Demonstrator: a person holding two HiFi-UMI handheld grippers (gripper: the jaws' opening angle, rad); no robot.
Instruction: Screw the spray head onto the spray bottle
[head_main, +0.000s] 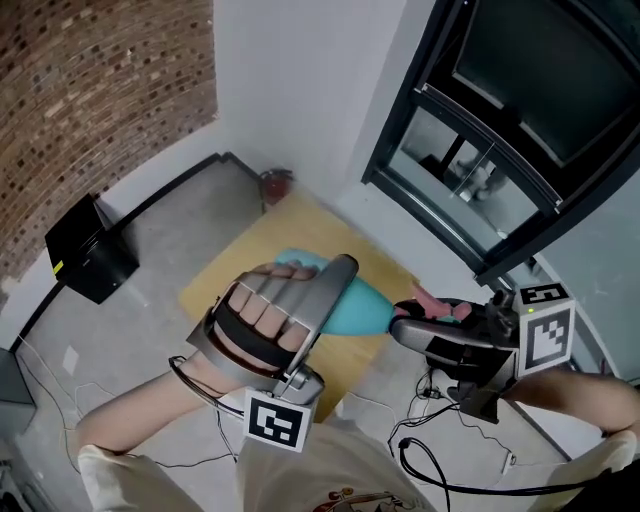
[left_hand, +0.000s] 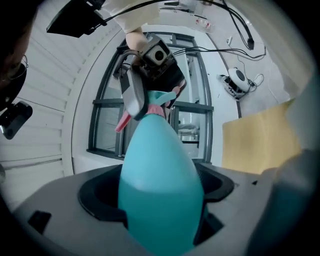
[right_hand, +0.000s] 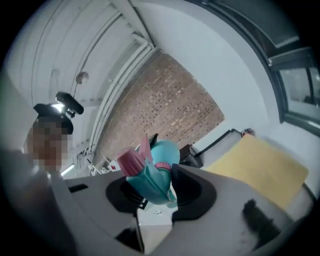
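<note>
Head view: the left gripper (head_main: 335, 288), carried by a hand (head_main: 262, 322) at 7 o'clock of centre, is clamped round the teal spray bottle (head_main: 362, 308), which lies roughly level in mid-air. From 3 o'clock the right gripper (head_main: 412, 322) meets the bottle's neck end with the pink-and-teal spray head (head_main: 432, 303) in its jaws. Below them a yellow board (head_main: 290, 235) lies on the grey floor (head_main: 170, 240). A black box (head_main: 88, 250) stands at 9 o'clock, and a brick wall (head_main: 100, 90) fills the 10 o'clock corner.

Left gripper view: the jaws stand fairly wide and press on the bottle's fat body from both sides. The bottle tapers toward 12 o'clock, where the right gripper grips its top and a pink trigger (left_hand: 122, 121) juts toward 9 o'clock.

Right gripper view: the jaws, about half closed, hold the spray head, its pink nozzle (right_hand: 131, 162) pointing to 10 o'clock. The head's collar sits against the bottle's neck, with the bottle's body just behind at 12 o'clock. How far it is threaded cannot be told.
</note>
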